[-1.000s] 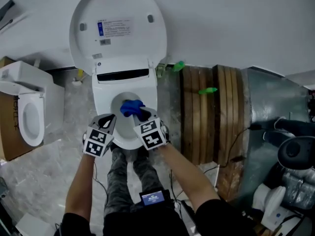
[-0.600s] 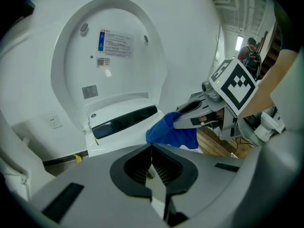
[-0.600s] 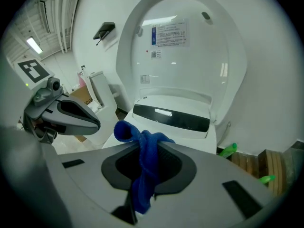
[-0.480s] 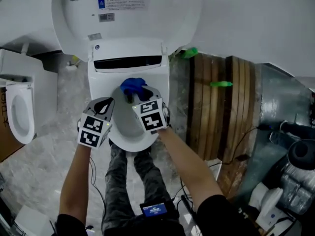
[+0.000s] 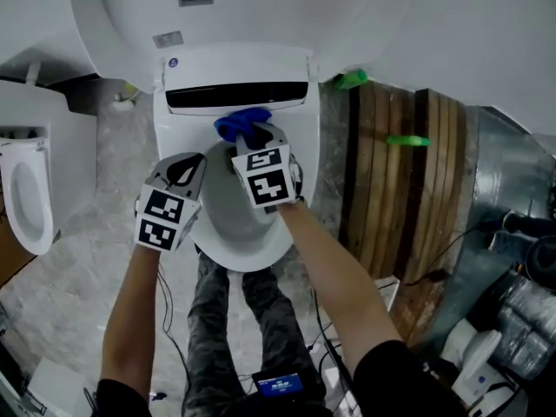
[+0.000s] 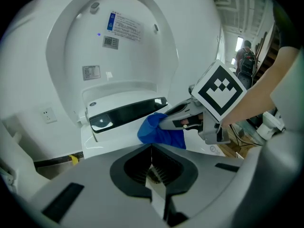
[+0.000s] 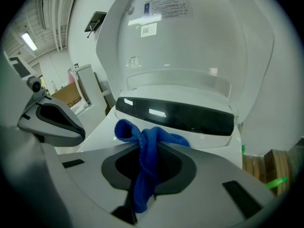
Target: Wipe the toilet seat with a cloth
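Person stands straddling the bowl, looking steeply down, one tool in each hand.

- White oval lid [image 5: 243, 16] stands raised and leans back against the wall. This leaves the white plastic toilet seat [image 5: 252, 254] fully exposed for wiping.
- Right hand-held gripper [image 5: 254, 137] reaches to the rear of the seat. Its jaws are clamped on a bunched blue terry cloth [image 7: 142, 160].
- The fabric runs down through the jaws, and a rolled loop spills out past the tips. Probably held that way so that fabric, not hard jaw, meets the plastic.
- From above, the cloth [image 5: 236, 125] sits at the back of the seat, just in front of the glossy black strip [image 5: 236, 96] under the lid hinge. I cannot tell whether it is pressing on the surface or hanging just above it.
- Left hand-held gripper [image 5: 185, 170] has its jaws fully together with nothing between them. It hangs over the seat's left side, near the right tool but apart from it. I judge it idle and held clear of the wiping path.

Judgement: the wipe is at its starting point, at the hinge end. A sensible route would run from there forward around the ring. The risk is the loose loop snagging at the strip's edge or slipping from the jaws under pressure.
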The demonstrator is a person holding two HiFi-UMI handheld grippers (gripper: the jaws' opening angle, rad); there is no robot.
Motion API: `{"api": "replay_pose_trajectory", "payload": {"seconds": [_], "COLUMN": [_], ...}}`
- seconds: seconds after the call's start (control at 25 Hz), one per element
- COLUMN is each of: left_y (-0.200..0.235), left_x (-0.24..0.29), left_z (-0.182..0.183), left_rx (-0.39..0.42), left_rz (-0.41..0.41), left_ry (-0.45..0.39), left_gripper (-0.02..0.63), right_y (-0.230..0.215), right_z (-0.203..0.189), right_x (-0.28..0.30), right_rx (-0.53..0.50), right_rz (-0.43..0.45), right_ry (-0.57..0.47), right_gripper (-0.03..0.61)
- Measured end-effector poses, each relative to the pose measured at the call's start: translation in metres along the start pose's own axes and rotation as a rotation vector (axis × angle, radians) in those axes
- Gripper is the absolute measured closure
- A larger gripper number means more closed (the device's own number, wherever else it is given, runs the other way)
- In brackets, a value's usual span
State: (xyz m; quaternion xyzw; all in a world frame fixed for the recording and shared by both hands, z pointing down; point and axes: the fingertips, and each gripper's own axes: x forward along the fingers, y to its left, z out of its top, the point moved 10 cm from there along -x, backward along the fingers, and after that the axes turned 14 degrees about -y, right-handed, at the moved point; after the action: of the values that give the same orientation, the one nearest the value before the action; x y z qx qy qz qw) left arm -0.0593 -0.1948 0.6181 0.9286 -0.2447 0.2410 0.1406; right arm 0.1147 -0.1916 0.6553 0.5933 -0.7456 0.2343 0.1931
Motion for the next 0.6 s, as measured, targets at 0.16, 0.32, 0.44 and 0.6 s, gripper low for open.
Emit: {"api": "replay_pose_trajectory", "payload": {"seconds": [0.16,0.32,0.44,0.6], "left_y": [0.011,0.022,0.030,0.039], "left_x": [0.004,0.004,0.002,-0.003], "left_z": [-0.011,-0.022,-0.030,-0.038], "left_rx": [-0.005,-0.006,-0.013,-0.024], "left_rz": [-0.002,-0.002,0.004,0.016], "left_ry": [-0.012,-0.022,-0.026,-0.030], "left_gripper": [0.601,0.602,0.602,0.601], "right_y": [0.008,0.015,0.018,0.026], "right_z": [-0.014,-0.018,-0.018,-0.018], "right_x": [0.017,0.032,0.037,0.040], "right_rx": [-0.005,-0.010,-0.005,-0.008], "right_rz": [0.002,-0.001,-0.007,0.001], "right_ry": [0.015,-0.003,-0.025,-0.036], "right_gripper": [0.517,0.517,0.517,0.517]}}
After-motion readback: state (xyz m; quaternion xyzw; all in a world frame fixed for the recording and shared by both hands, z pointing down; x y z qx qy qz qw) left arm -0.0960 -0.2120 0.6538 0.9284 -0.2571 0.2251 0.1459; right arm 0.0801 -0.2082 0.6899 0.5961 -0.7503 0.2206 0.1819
